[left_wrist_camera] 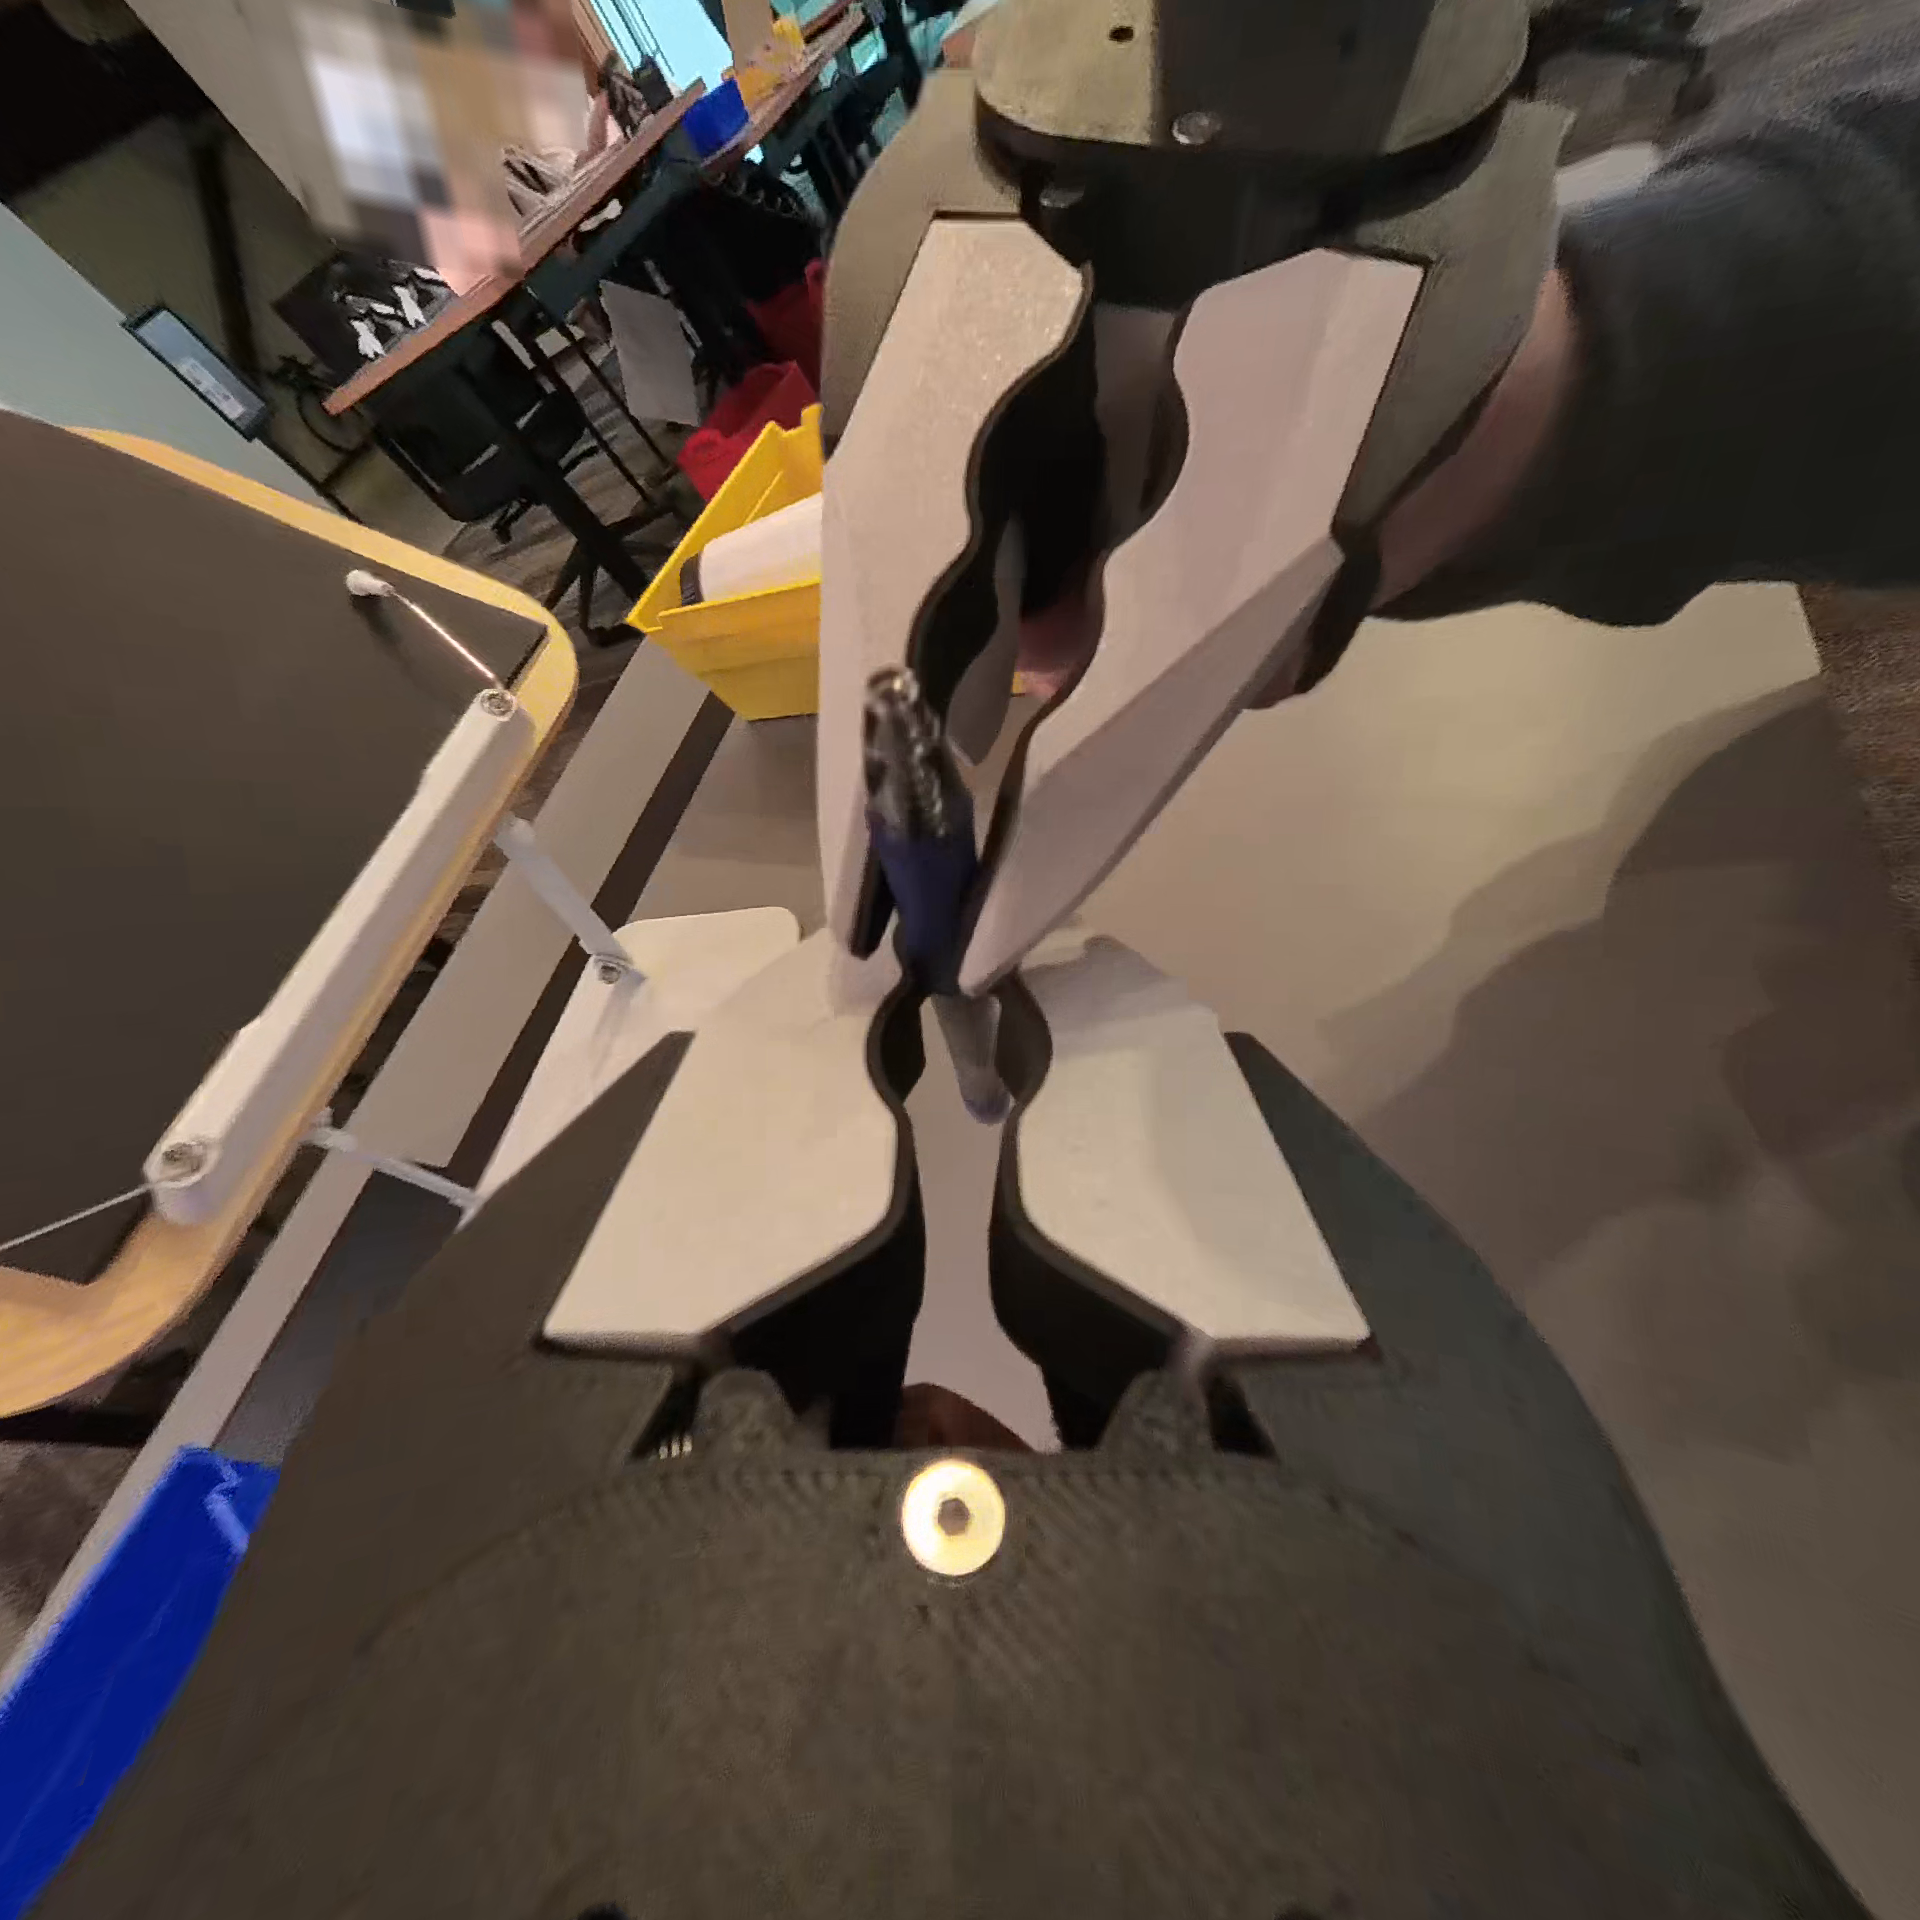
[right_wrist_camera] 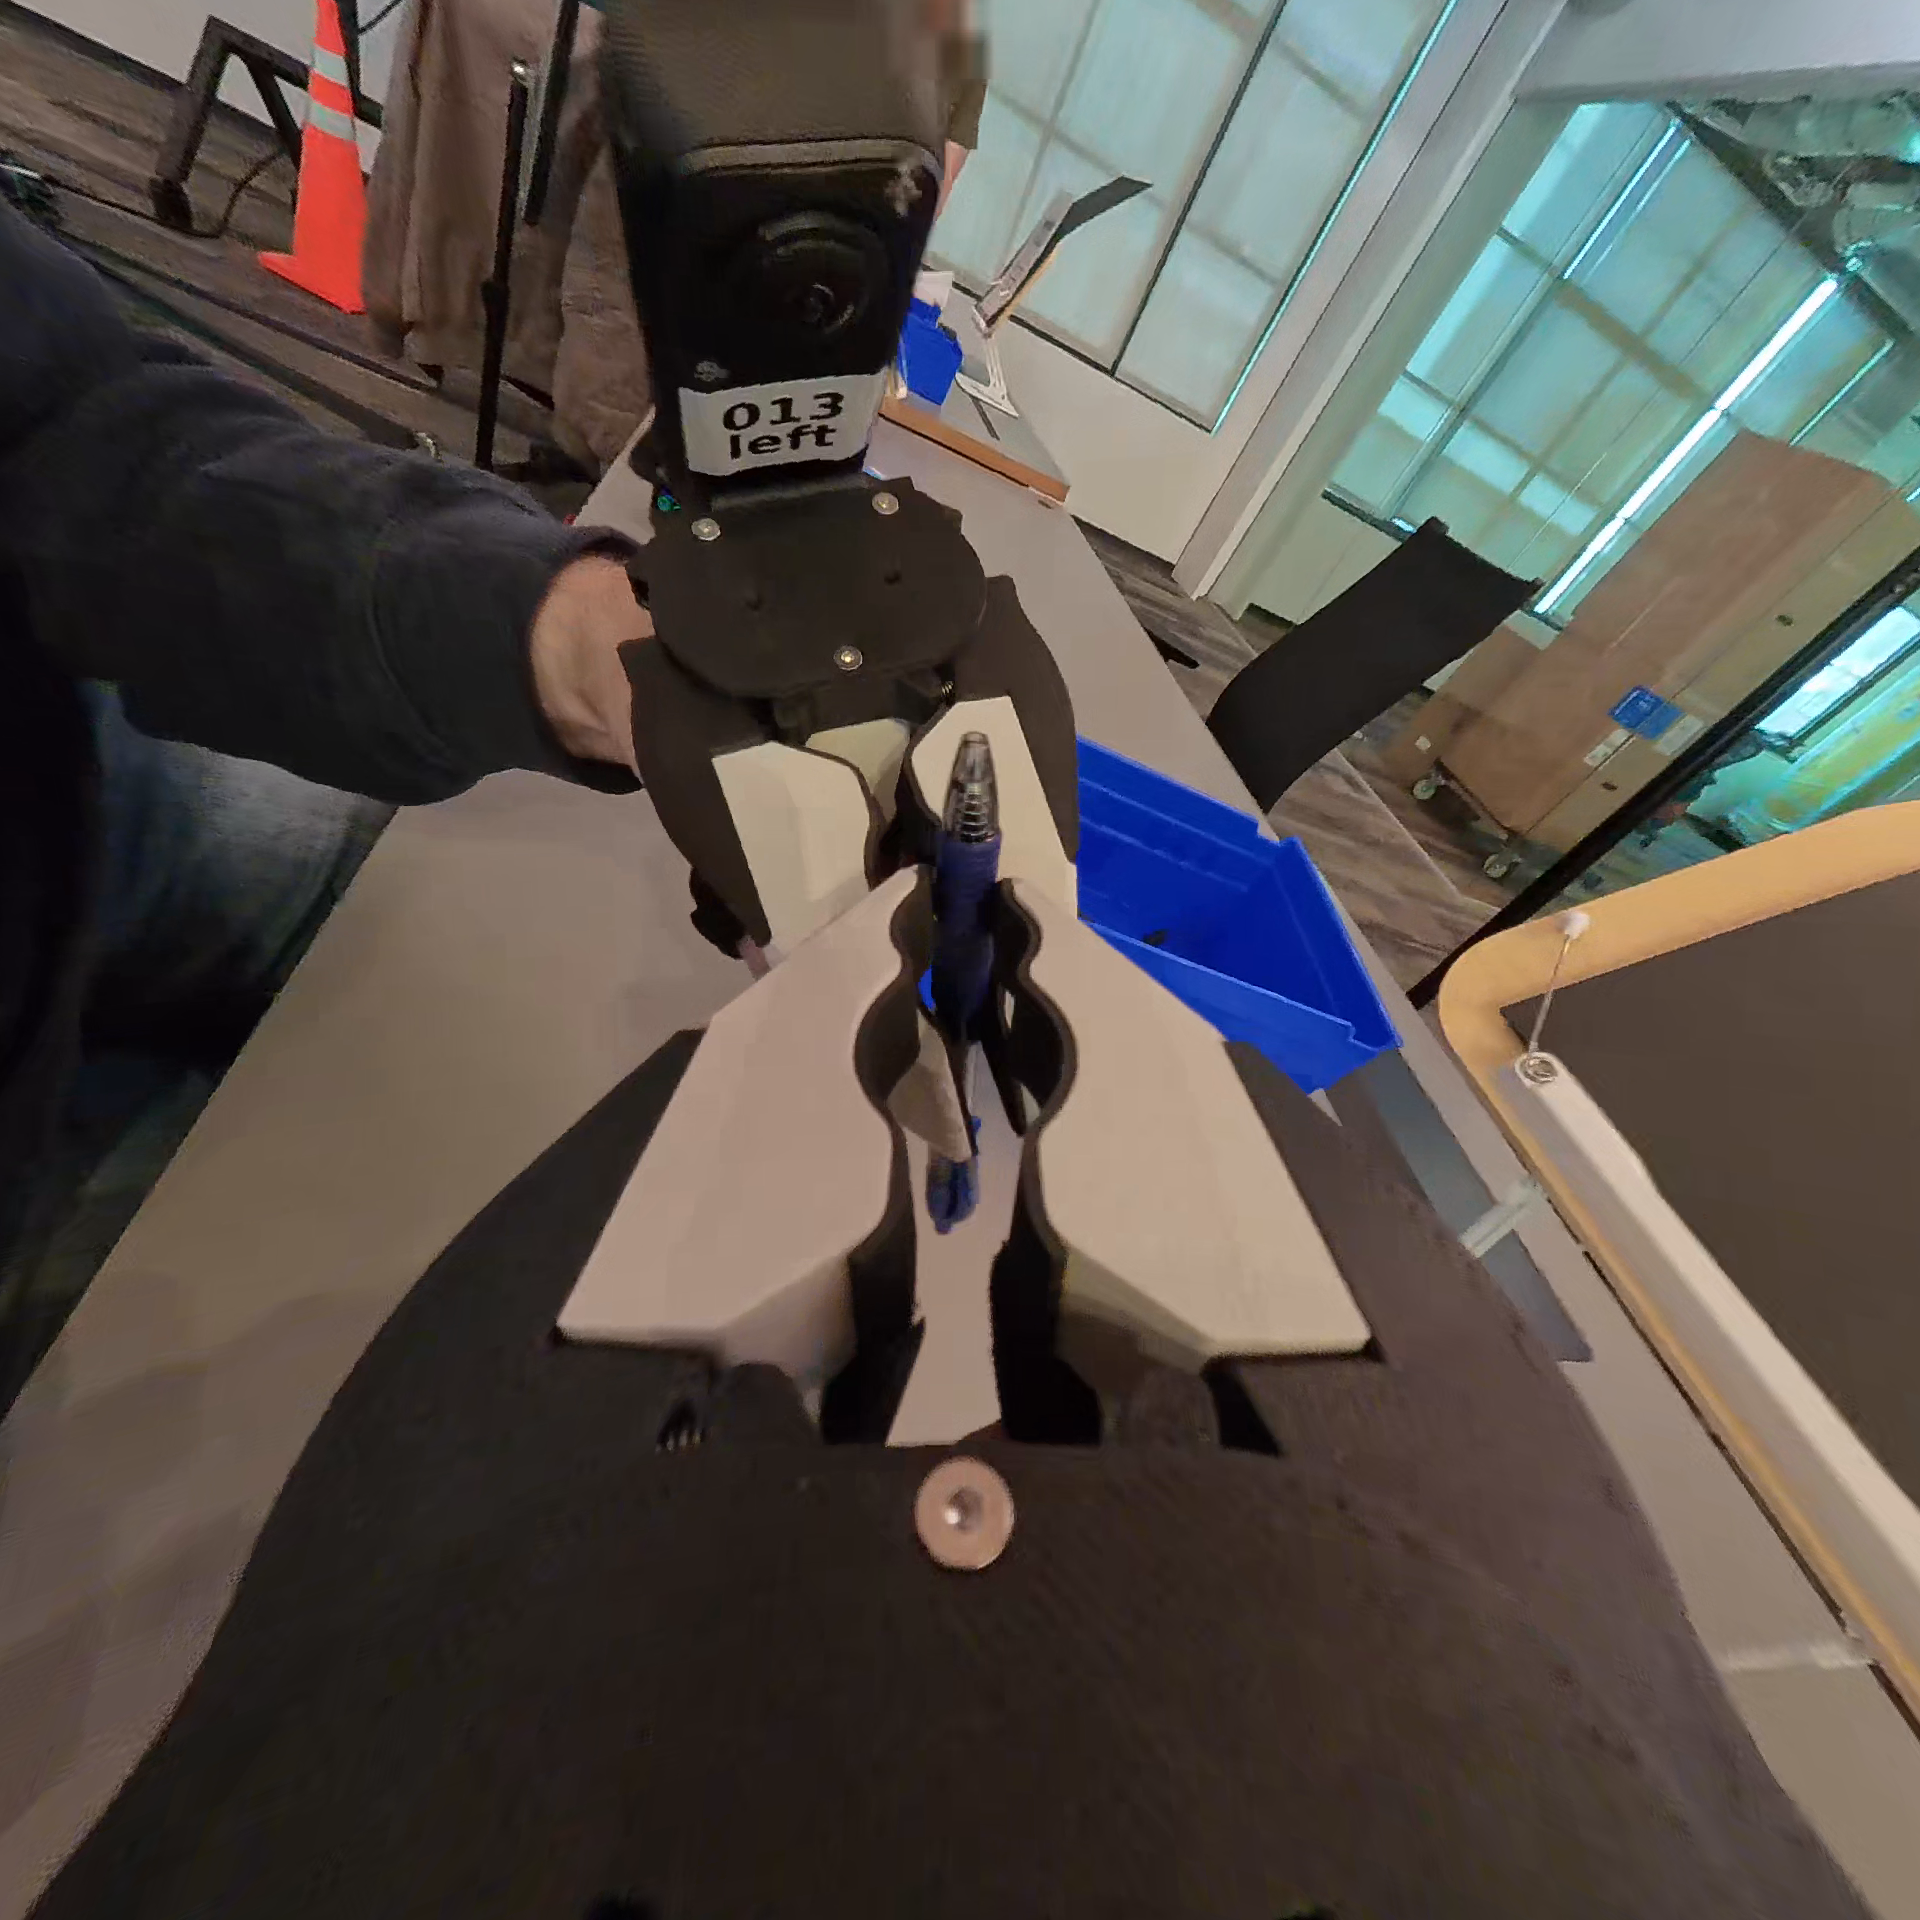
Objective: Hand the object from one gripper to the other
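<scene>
Presently one blue pen (left_wrist_camera: 920, 831) sits between two claws above the bench (left_wrist_camera: 1403, 831). Right claw (left_wrist_camera: 920, 961) is closed on its blue grip. Left claw (left_wrist_camera: 951, 1023) stands narrowly parted around the lower barrel; contact cannot be told. One yellow bin (left_wrist_camera: 748, 623) and one blue bin (right_wrist_camera: 1216, 935) lie on the bench.

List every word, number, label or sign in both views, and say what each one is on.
White label below the camera lens: printed text, legible, but I do not repeat writing.
Blue sign in the far background: too small to read.
Framed sign on the wall: too blurred to read.
</scene>
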`<action>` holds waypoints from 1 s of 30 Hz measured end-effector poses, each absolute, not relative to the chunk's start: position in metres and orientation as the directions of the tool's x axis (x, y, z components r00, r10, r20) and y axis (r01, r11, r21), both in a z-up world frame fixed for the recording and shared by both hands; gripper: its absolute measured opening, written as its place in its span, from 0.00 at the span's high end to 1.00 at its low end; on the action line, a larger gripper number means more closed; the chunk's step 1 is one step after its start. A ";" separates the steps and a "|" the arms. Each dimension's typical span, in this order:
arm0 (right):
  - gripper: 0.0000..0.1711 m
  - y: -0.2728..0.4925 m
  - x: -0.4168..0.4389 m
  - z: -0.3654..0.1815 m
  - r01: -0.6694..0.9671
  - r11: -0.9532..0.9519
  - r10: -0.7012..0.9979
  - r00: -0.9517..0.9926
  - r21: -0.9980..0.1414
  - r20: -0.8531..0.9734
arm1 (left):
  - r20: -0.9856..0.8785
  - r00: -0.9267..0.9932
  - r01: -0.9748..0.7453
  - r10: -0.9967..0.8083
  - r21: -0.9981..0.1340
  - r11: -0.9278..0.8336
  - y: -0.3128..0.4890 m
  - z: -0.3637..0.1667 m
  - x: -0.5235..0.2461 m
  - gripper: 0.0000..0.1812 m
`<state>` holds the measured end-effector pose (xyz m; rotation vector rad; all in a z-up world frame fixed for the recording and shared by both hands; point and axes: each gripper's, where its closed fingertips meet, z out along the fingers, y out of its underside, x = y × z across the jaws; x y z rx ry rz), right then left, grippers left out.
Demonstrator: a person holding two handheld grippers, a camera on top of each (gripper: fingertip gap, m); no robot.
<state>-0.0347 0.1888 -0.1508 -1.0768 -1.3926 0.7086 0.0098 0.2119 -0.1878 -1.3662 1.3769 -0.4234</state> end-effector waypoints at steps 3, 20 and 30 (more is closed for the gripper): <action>0.96 0.190 -0.029 -0.139 0.177 0.455 0.862 0.158 -0.872 0.482 | -0.300 0.281 -0.372 -0.912 -0.910 0.184 0.211 -0.180 0.008 0.94; 0.96 0.117 -0.043 -0.182 0.346 0.934 0.036 -0.349 0.093 0.937 | 0.654 -0.475 0.053 -0.589 -0.647 -0.761 0.136 -0.163 -0.005 0.83; 0.82 0.142 -0.027 -0.201 0.473 0.879 0.126 -0.353 0.061 0.927 | 0.517 -0.270 0.120 -0.812 -0.819 -0.561 0.149 -0.171 0.000 0.93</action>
